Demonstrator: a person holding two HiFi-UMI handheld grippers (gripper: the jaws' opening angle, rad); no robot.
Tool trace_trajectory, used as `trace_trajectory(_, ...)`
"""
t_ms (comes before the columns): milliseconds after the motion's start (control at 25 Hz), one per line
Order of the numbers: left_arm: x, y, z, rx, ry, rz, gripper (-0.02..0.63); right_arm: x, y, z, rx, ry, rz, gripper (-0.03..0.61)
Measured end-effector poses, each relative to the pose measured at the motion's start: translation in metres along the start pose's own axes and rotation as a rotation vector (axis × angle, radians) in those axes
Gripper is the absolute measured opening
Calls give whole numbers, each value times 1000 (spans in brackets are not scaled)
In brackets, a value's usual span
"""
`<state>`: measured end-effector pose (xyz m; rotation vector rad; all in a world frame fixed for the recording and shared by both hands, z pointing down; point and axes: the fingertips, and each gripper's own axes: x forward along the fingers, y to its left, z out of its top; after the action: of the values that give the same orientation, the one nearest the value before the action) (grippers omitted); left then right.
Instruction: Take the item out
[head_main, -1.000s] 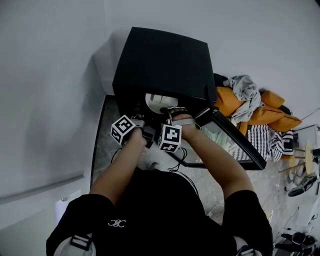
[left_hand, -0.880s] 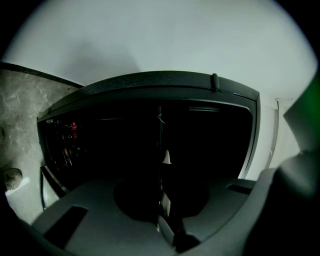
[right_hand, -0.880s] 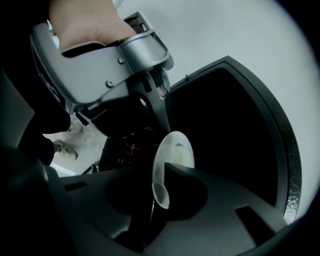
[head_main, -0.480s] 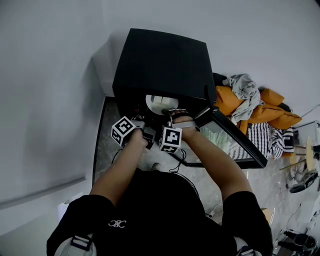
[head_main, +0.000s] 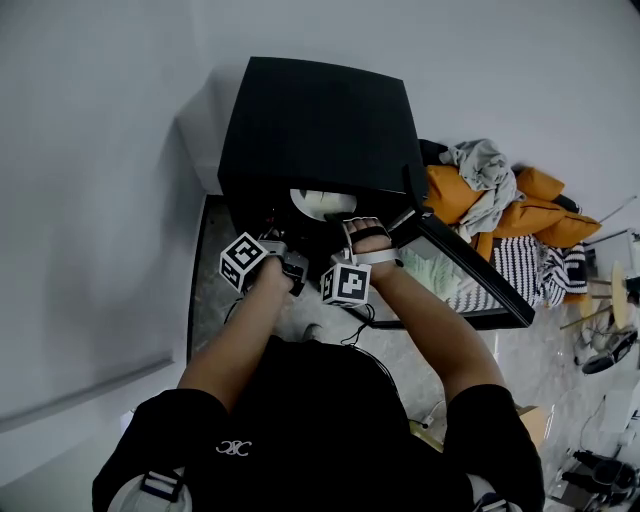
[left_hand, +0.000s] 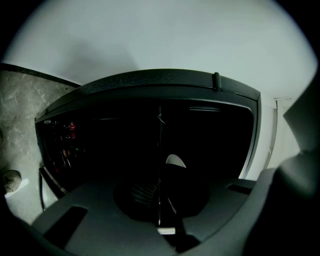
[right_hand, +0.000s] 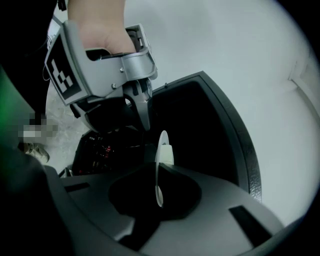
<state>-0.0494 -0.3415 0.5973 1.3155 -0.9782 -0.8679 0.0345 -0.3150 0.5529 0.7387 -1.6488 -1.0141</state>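
A black microwave stands with its door swung open to the right. A white plate lies in the dark cavity. My right gripper reaches into the opening. In the right gripper view the plate runs edge-on between the jaws, which are shut on its rim. My left gripper is at the opening's left side. Its fingers stand close together by the plate's far rim. In the dim left gripper view a thin pale plate edge runs between its jaws.
The microwave sits on a grey marbled floor against a white wall. Cables lie in front of it. Orange and grey clothes and a striped cloth are heaped to the right, behind the open door.
Both grippers have drawn back a little toward me, the right one's marker cube sliding down and right. The plate looks slightly nearer the opening's edge.
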Motion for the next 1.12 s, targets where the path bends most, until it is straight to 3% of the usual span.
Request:
trace_trajectory(160,-1,-3,1,4,-4,-9,28,-15,-4,2,-4,-10,-56,21)
trace_trajectory(560,13,-7,9,23,-23,-43,28,-60,-21,15,1,-46,-92,21)
trace_trajectory(920,36,-10,20,94,-49,-72,29,-85,-30,5,37,-30,-85,21)
trace_trajectory(1120,43,-13,20,160,-22,-77,29,-81,-8,-14,101,-12,-78,21)
